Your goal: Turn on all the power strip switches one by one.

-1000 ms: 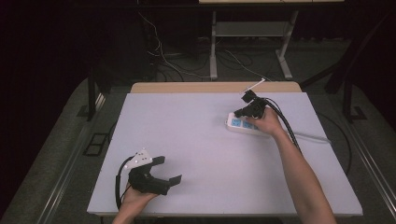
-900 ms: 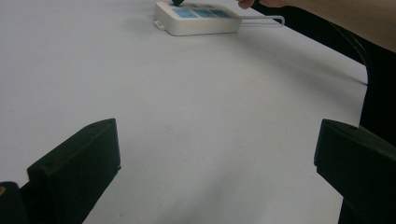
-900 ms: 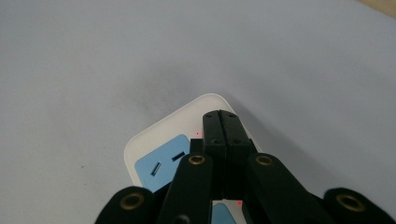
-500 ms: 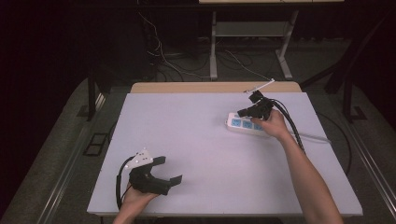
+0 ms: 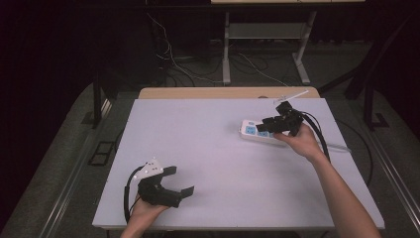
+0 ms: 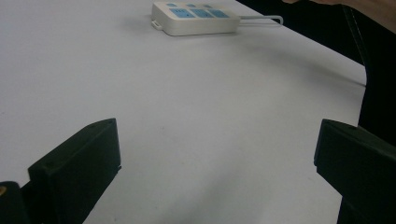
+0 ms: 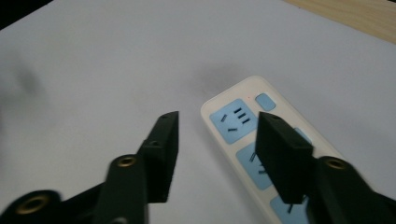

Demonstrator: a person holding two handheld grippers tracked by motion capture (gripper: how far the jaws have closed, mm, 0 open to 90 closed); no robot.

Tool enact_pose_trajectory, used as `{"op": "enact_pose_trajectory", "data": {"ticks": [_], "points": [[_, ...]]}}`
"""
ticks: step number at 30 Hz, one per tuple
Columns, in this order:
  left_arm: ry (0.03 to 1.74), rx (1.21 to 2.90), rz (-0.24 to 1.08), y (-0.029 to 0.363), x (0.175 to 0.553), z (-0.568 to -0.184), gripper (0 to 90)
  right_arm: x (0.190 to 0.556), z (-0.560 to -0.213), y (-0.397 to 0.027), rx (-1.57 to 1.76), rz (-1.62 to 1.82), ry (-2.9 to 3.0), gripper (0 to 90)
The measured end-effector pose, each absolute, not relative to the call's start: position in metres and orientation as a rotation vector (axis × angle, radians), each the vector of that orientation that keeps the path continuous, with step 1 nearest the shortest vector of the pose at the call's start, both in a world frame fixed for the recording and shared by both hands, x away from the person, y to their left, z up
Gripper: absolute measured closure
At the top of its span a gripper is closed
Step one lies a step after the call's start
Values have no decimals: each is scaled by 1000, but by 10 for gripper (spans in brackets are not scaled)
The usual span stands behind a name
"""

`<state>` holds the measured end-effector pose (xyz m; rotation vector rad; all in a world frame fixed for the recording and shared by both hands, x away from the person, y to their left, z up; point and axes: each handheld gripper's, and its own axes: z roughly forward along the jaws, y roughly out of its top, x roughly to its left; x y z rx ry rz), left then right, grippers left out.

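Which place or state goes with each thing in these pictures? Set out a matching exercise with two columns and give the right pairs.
Things:
1. left tool
2. right tool
3. power strip
4. grey sheet

Places or states:
A. white with blue socket faces, lying flat near the table's far right
B. covers the tabletop, with a strip of bare wood along its far edge
C. open, near the front left of the table, nothing between its jaws
D. open, hovering over the socket end of the strip

Pairs: 1-C, 2-D, 3-A, 4-B
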<state>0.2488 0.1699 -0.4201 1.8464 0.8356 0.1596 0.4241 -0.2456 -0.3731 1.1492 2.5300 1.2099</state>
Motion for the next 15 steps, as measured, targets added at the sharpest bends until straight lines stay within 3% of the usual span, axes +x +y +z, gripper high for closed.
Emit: {"op": "enact_pose_trajectory", "data": {"ticks": [8,12,13,14,15], "points": [[834,1847,160,169,249,-420,0,385,-365,-262,1208,1231,2424,163],[835,1846,159,168,249,-420,0,367,-360,-272,1237,1275,2377,114],[834,1847,160,168,249,-420,0,362,-359,-274,1244,1274,2363,87],[833,1848,161,168,249,-420,0,358,-359,-276,1254,1285,2357,5],[833,1847,161,168,249,-420,0,353,-359,-278,1251,1304,2369,6]]}}
